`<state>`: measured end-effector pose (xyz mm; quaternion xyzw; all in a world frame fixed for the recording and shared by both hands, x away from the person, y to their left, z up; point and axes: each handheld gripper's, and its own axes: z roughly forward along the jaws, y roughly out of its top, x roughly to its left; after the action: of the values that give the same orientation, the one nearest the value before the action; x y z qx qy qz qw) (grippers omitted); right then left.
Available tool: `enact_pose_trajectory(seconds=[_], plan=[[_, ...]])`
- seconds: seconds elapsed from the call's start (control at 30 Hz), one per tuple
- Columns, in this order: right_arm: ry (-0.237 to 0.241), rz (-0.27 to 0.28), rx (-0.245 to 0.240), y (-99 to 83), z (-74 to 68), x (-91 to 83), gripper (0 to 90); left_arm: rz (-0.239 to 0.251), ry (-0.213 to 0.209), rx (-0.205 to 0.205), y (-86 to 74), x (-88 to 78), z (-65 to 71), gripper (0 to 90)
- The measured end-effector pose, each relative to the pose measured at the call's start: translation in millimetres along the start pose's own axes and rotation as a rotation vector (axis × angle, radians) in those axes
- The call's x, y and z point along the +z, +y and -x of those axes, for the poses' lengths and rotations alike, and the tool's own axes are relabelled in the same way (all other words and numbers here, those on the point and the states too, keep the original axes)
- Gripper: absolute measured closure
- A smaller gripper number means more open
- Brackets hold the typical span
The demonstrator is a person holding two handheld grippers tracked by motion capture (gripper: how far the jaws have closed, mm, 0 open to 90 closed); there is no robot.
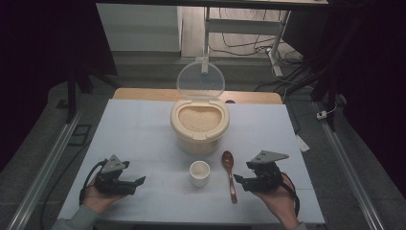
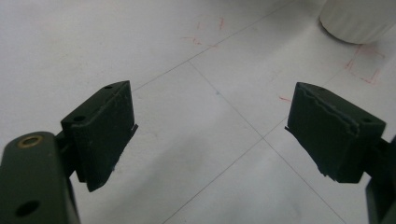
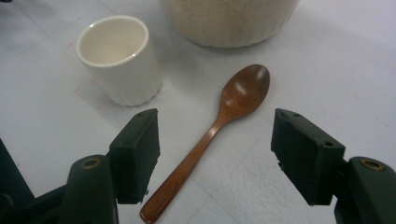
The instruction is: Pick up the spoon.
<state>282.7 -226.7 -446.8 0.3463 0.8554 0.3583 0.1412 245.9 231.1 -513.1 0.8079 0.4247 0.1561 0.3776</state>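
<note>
Spoon (image 3: 219, 123) lies between right tongs (image 3: 215, 156) (jaws apart), beside cup (image 3: 119, 58).

White table (image 1: 134, 139), rice container (image 1: 199, 125), white cup (image 1: 199, 173), wooden spoon (image 1: 230, 175)

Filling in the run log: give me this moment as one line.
left gripper: open, empty | right gripper: open, beside spoon | cup: empty | rice bin: lid up
</note>
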Motion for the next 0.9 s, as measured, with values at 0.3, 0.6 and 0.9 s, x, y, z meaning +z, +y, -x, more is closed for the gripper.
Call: enact_pose_trajectory(seconds=[0.3, 0.6, 0.9], plan=[[-0.004, -0.061, 0.015, 2.3, -8.6, 13.3, 32.8, -0.005, 0.001, 0.001, 0.1, 0.6, 1.0, 14.7], [-0.023, -0.152, 0.045, 15.8, -15.7, 30.0, 33.3, -0.020, -0.011, 0.016, 1.5, 4.3, 2.0, 14.5], [-0.031, -0.210, 0.100, 15.3, -20.3, 46.6, 34.7, -0.030, -0.016, 0.035, 1.0, 4.5, 3.7, 14.5]])
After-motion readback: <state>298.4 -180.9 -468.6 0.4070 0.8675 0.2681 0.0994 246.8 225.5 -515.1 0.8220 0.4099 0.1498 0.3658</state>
